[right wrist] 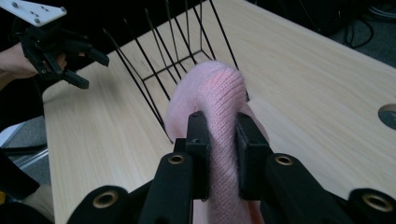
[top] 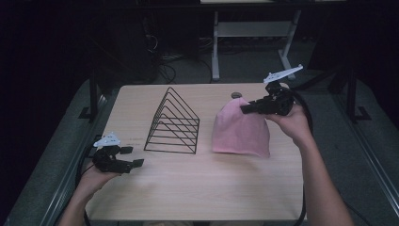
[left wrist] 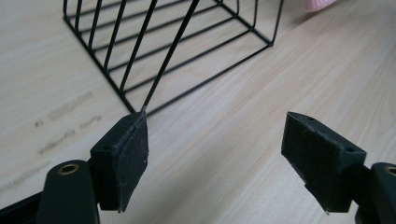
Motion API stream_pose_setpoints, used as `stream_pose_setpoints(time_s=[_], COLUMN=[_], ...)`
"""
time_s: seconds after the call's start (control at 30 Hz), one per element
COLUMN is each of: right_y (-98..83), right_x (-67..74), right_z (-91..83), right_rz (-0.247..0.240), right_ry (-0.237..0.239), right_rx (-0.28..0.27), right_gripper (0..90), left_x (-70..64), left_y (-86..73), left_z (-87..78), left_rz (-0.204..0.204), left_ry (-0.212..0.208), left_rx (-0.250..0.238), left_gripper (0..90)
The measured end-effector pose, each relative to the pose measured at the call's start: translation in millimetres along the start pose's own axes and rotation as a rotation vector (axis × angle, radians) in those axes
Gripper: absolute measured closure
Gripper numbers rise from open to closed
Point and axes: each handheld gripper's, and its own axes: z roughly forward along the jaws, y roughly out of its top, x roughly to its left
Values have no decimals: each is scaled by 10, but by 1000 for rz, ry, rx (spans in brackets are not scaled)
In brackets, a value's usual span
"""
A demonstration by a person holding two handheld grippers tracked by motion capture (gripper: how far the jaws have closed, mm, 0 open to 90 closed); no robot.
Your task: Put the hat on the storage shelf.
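While the right gripper (right wrist: 220, 140) pinches the top of the pink knit hat (top: 241, 129), the fabric hangs down in a soft cone, lower edge resting on the table (top: 197, 188) right of centre. Hat is ribbed knit, fuzzy surface, bunched into a fold between the flat black pads; jaws narrow, clamped on that fold. Right hand (top: 294, 123) holds the gripper at the hat's peak, grey three-cornered plate on top.

Left gripper (left wrist: 217, 156) sits at the table's near-left edge, jaws wide apart with nothing between them. Pads are blocky, matte black, slightly worn at the edges.

Between the two stands a black wire rack (top: 173, 123), triangular prism shape, thin straight rods, just left of the hat and not touching it. Tabletop is pale wood-grain laminate, smooth, with a round grommet (top: 236, 95) by the far edge behind the hat.
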Motion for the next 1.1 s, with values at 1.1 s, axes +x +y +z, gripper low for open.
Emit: stream_pose_setpoints(time_s=[1.1], right_y=[858], right_x=[567], right_z=[-204], right_rz=[-134], right_ry=[17], right_rx=[-52], right_gripper=[780], left_x=[-89], left_y=[921], left_z=[-328], left_rz=[157], left_ry=[-114], left_rx=[-5], left_gripper=[204])
